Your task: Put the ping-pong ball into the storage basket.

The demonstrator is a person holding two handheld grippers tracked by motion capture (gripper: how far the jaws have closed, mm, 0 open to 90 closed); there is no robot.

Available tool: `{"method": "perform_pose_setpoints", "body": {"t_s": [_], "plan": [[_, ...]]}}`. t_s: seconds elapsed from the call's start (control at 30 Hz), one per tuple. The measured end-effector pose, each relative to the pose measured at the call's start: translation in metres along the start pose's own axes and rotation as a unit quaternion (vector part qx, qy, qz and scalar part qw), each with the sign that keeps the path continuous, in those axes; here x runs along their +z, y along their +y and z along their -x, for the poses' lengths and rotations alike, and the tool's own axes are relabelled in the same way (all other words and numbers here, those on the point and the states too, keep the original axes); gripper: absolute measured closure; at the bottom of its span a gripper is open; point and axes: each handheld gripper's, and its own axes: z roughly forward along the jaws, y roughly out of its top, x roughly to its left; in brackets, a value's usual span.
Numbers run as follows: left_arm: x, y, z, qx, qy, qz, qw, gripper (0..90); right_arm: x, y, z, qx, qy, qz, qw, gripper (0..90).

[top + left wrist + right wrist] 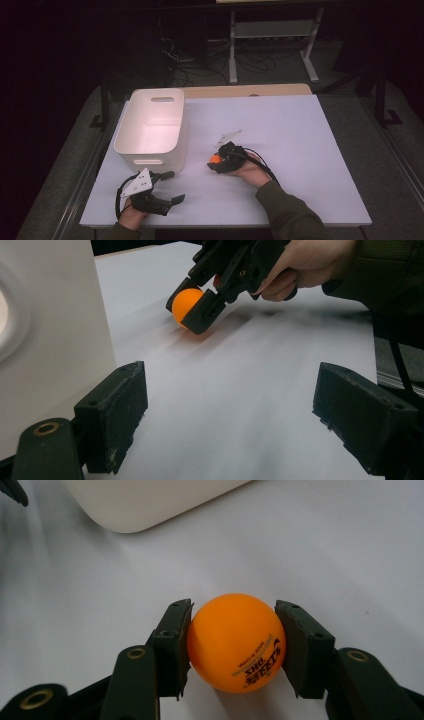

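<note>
An orange ping-pong ball with black print sits between the two pads of my right gripper, which press on both its sides just above the white table sheet. From above, the ball shows at the tip of the right gripper near the table's middle. In the left gripper view the ball and the right gripper lie ahead. My left gripper rests near the front left edge, its jaws wide apart with nothing between them.
A white plastic bin with handle slots stands at the left, just behind the left gripper; its wall fills the left of that gripper's view. The white sheet covers the table.
</note>
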Motion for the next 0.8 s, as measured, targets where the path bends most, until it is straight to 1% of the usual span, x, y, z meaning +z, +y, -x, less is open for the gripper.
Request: {"method": "perform_pose_setpoints", "body": {"t_s": [0.43, 0.8], "plan": [[0.0, 0.0, 0.0, -0.001, 0.0, 0.0, 1.0, 13.8, -0.007, 0.003, -0.002, -0.001, 0.01, 0.0, 1.0, 49.3], [0.0, 0.0, 0.0, -0.002, 0.0, 0.0, 1.0, 13.8, -0.015, 0.008, -0.003, -0.006, 0.012, 0.004, 0.9999, 49.3]]}}
